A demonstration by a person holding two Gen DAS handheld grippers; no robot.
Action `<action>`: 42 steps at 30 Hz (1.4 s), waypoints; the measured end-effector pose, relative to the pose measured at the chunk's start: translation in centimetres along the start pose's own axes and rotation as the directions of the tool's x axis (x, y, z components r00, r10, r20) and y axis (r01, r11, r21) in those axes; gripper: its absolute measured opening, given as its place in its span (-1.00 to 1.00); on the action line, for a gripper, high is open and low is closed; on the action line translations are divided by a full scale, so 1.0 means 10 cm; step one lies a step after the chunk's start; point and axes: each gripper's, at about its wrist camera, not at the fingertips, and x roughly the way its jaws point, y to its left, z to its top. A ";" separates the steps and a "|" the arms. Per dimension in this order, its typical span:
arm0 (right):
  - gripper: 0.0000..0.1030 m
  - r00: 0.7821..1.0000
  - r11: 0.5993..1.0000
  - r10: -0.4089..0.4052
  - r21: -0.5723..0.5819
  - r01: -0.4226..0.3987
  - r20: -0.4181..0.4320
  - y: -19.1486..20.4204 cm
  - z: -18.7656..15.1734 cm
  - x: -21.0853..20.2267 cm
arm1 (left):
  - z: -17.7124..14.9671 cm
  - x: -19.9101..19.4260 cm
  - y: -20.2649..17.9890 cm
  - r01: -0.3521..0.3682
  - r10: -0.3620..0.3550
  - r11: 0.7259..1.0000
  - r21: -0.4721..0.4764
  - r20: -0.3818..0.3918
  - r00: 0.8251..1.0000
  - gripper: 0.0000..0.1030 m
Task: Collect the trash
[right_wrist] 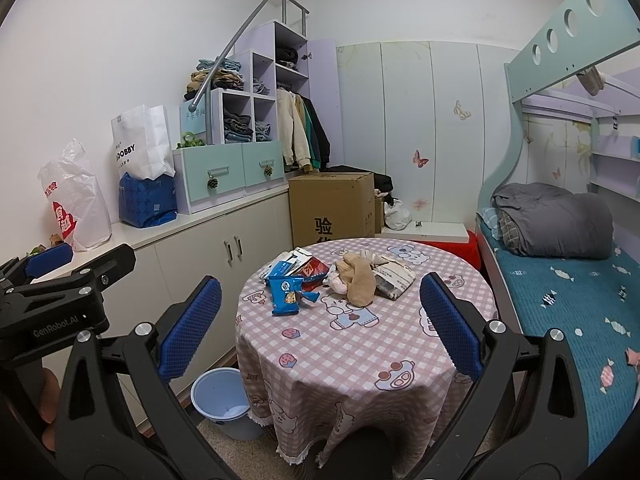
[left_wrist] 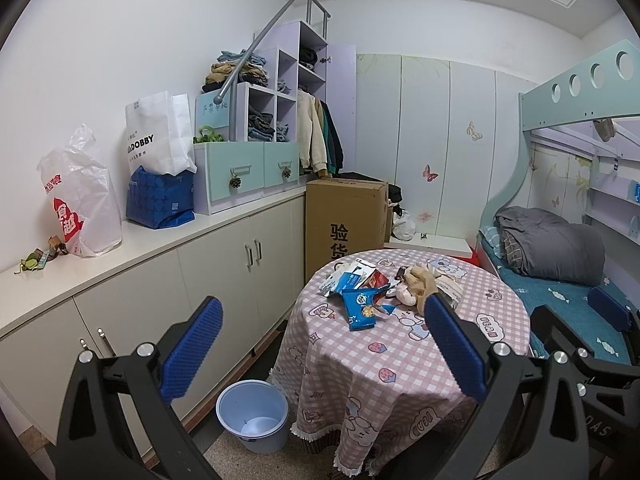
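One blue snack wrapper (right_wrist: 286,294) is seen on the round table (right_wrist: 360,344), in front of a pile of other wrappers (right_wrist: 308,266) that is too jumbled to count. One blue bin (right_wrist: 218,400) is seen on the floor, partly hidden by the tablecloth. The left gripper (left_wrist: 320,354) and right gripper (right_wrist: 320,330) are spread wide, with nothing held.

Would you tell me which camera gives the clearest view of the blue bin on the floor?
The left wrist view: the blue bin shows its whole rim and inside, beside the table. The right wrist view shows the bin partly hidden behind the tablecloth.
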 end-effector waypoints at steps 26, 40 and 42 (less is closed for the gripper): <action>0.89 1.000 1.000 0.000 0.002 0.000 -0.003 -0.08 -0.04 0.00 | 0.01 0.00 0.00 0.000 0.000 1.000 0.001 0.000 1.000 0.92; 0.89 1.000 1.000 -0.009 0.006 0.009 -0.012 -0.08 -0.14 0.14 | 0.03 0.00 0.01 0.003 -0.003 1.000 0.004 -0.012 1.000 0.92; 0.88 1.000 1.000 -0.013 0.004 0.014 -0.015 -0.07 -0.13 0.15 | 0.02 0.02 0.01 0.002 -0.002 1.000 0.005 -0.012 1.000 0.92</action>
